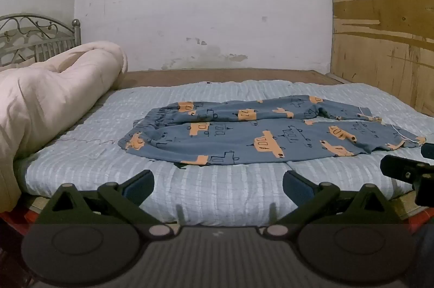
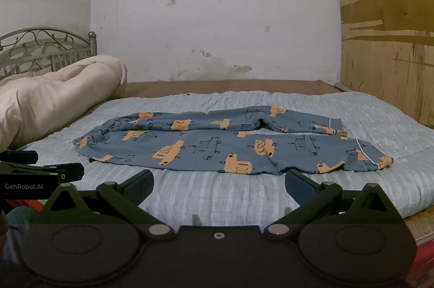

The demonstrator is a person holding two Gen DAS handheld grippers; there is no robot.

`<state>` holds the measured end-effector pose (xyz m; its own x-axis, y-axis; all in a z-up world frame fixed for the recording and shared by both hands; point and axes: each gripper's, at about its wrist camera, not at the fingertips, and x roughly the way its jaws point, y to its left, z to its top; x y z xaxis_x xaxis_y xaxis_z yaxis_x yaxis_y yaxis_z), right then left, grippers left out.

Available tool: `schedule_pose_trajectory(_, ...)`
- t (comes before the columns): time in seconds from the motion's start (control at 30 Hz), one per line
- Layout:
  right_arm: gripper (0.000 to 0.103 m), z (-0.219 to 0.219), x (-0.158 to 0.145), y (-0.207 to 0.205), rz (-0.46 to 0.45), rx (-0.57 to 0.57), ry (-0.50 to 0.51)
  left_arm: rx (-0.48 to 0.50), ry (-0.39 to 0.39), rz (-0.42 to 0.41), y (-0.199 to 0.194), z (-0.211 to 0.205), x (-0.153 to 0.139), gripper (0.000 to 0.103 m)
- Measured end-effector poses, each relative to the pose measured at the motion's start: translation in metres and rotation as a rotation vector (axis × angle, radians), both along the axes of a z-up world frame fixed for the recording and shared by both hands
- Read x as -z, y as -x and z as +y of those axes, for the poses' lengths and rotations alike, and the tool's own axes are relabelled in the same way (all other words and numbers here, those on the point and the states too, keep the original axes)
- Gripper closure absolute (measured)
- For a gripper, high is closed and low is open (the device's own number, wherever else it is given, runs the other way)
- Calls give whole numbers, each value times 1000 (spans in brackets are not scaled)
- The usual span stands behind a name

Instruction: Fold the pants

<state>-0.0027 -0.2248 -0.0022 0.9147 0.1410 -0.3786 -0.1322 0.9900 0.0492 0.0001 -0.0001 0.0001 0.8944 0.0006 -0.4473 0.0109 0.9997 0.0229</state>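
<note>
At the far left, a metal headboard point(image 1: 35, 35) is seen against the white wall point(image 1: 203, 3), and a rolled cream quilt point(image 1: 54, 87) is laid along the left side of the bed. The bed is covered by a pale blue striped bedspread point(image 1: 217, 195). In the middle of it, the pants point(image 1: 257, 136), blue with orange vehicle prints, are spread flat and unfolded, with the waistband point(image 2: 108, 128) turned to the left and the two leg cuffs point(image 2: 377, 155) to the right, the near leg lying just in front of the far one. A wooden board point(image 1: 385, 30) is stood at the far right. The left gripper point(image 1: 218, 185) is held over the near edge of the bedspread, its fingers fully spread and nothing grasped. The right gripper point(image 2: 218, 186) is held beside it to the right, likewise released and empty, short of the near trouser leg.
</note>
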Motion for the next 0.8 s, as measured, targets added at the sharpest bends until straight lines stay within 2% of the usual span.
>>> schedule_pose_trajectory(0.8,1,-1,0,0,0,0,-5,0,-4,-4,0,0,0,1)
